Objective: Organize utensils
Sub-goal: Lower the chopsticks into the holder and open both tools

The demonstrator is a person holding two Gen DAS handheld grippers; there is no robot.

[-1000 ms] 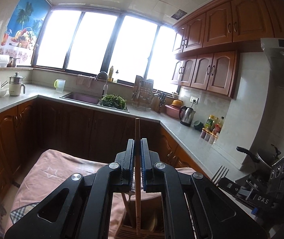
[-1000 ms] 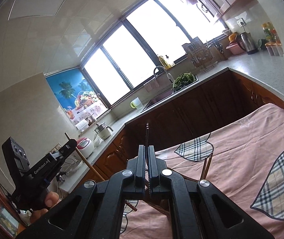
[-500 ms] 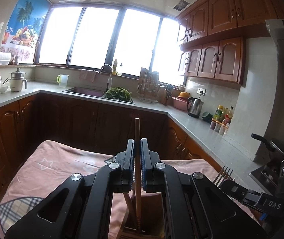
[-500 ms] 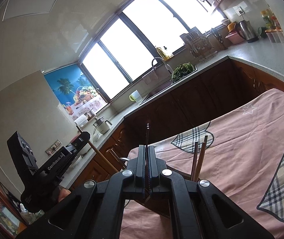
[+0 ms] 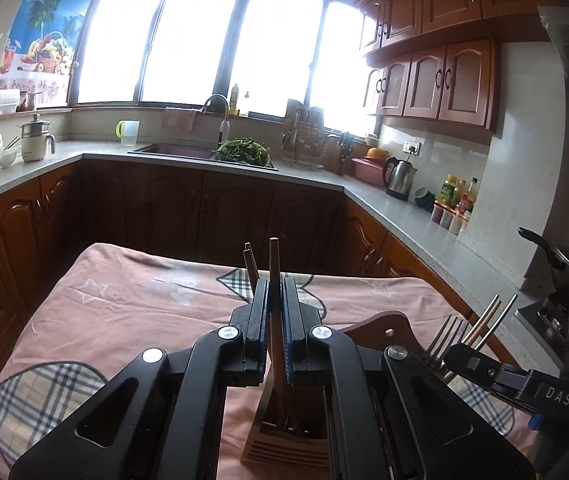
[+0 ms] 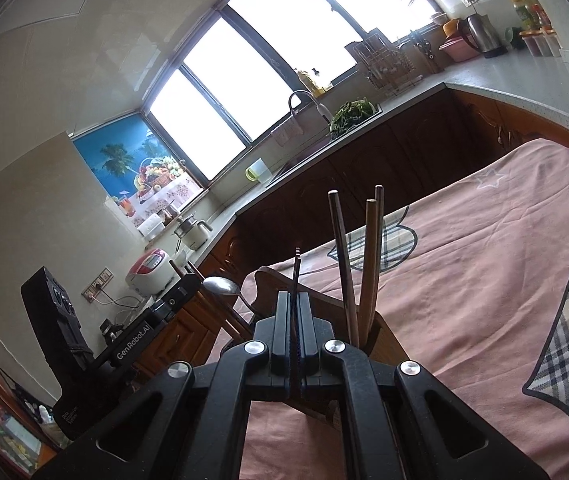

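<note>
- Wooden chopstick (image 5: 274, 300) stands upright in the middle of the left wrist view, with the left gripper (image 5: 275, 328) closed on it, blue pads pressing both sides of the shaft.
- Its lower end reaches down into a wooden utensil holder (image 5: 284, 446) at the bottom centre of the frame, which stands on a pink tablecloth (image 5: 132, 320).
- A second chopstick (image 5: 250, 266) leans just left of the held one, its lower part hidden behind the left finger.
- At the lower right of this view the right gripper (image 5: 464, 356) carries a metal fork (image 5: 444, 340), tines pointing up, with two thin sticks rising beside it.
- A grey countertop (image 5: 404, 220) with a steel kettle (image 5: 400, 174) runs along the right and rear.
- In the right wrist view, the right gripper (image 6: 295, 328) sits at the lower centre with its fingers pressed together on the fork (image 6: 296, 280), seen edge-on as a thin dark strip.
- Three chopsticks (image 6: 368, 264) stand upright just right of it, their lower ends inside the utensil holder (image 6: 384, 336), which is mostly hidden behind the fingers.
- At the left of this frame the left gripper (image 6: 188, 284) appears beside a spoon (image 6: 221, 286), whose bowl points up.
- The pink tablecloth (image 6: 484, 280) fills the right half.
</note>
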